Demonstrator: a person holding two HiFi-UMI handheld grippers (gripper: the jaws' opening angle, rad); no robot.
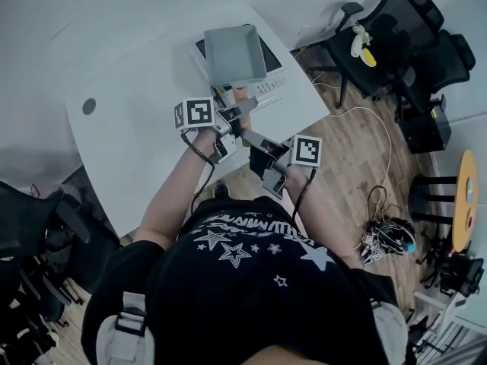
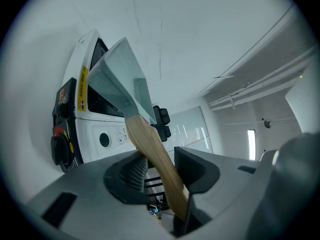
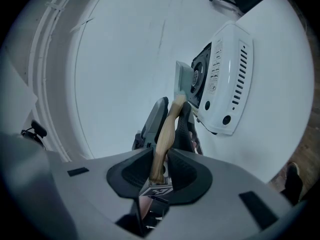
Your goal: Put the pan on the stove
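Holding pan handle [image 2: 152, 149] in both claws, left claw [image 2: 162, 168] clamped nearer the pan [image 1: 234, 53], right claw [image 3: 160, 168] clamped on its end, pan upper centre above white stove [image 1: 270, 82], on worktop [image 1: 141, 124]

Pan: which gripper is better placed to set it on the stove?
Left, probably. The left gripper clamps the wooden handle nearest the pan; the right gripper holds only its end.
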